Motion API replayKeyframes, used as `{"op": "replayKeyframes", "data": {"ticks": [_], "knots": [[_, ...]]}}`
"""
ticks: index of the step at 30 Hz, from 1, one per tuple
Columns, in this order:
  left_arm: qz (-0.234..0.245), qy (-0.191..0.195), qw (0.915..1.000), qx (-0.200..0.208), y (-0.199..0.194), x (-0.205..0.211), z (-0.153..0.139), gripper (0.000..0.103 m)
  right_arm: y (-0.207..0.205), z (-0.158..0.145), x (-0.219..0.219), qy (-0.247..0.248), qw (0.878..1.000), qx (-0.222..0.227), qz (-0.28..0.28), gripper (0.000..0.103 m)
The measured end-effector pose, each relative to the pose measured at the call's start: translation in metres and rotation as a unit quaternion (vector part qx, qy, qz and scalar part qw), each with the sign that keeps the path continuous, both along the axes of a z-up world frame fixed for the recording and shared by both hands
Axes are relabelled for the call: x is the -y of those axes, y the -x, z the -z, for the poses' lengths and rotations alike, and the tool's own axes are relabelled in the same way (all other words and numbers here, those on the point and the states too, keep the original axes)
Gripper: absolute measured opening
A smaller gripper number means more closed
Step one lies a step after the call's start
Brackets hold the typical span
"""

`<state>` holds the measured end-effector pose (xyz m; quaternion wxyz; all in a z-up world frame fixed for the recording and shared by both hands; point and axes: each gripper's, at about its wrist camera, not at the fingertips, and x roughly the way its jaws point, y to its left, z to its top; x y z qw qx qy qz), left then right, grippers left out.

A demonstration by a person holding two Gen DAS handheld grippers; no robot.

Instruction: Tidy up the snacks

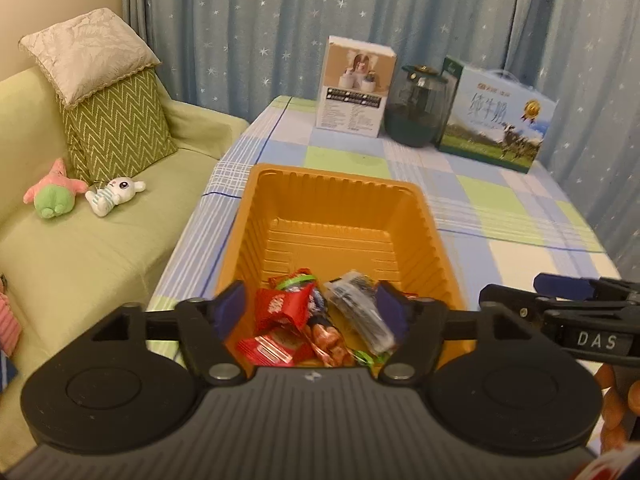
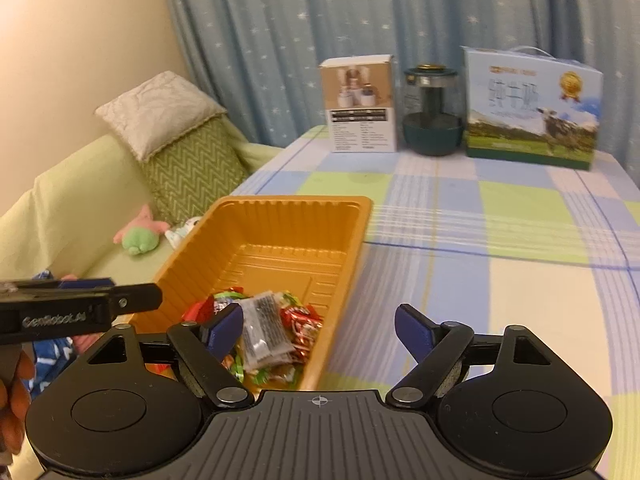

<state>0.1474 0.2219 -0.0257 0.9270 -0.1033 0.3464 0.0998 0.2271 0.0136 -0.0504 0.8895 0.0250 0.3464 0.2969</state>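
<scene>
An orange plastic tray (image 1: pixel 332 184) stands on the checked tablecloth, near the table's left edge. At its near end lie several snacks: red wrappers (image 1: pixel 284 308), a clear packet with dark print (image 1: pixel 358 312) and green-wrapped sweets. My left gripper (image 1: pixel 311 306) hangs open over this pile, pads clear of the wrappers. My right gripper (image 2: pixel 320 326) is open too and straddles the tray's right wall (image 2: pixel 344 280), with its left finger over the clear packet (image 2: pixel 264 328) and its right finger over the cloth. Neither gripper holds anything.
At the table's far end stand a white box (image 1: pixel 354 88), a dark glass jar (image 1: pixel 418 108) and a milk carton (image 1: pixel 496 116). A green sofa (image 1: pixel 80 260) with cushions and plush toys (image 1: pixel 54 192) lies left of the table. Blue starred curtains hang behind.
</scene>
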Motion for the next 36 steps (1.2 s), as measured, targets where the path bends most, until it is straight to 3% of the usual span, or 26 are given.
{"op": "replayKeyframes", "data": {"ticks": [1, 11, 18, 36], "knots": [[0.001, 0.004, 1.0, 0.005, 0.005, 0.001, -0.002, 0.083, 0.004, -0.002, 0.003, -0.001, 1.0, -0.003, 0.003, 0.085], [-0.004, -0.029, 0.9994, 0.016, 0.063, 0.029, -0.038, 0.103, 0.06, -0.031, 0.026, 0.014, 1.0, -0.001, 0.022, 0.085], [-0.021, -0.033, 0.9991, 0.018, 0.105, 0.046, -0.054, 0.103, 0.101, -0.056, 0.047, 0.022, 0.999, 0.007, 0.038, 0.086], [-0.011, -0.043, 0.9989, 0.017, 0.184, 0.08, -0.099, 0.103, 0.186, -0.09, 0.075, 0.045, 0.998, 0.01, 0.052, 0.086]]}}
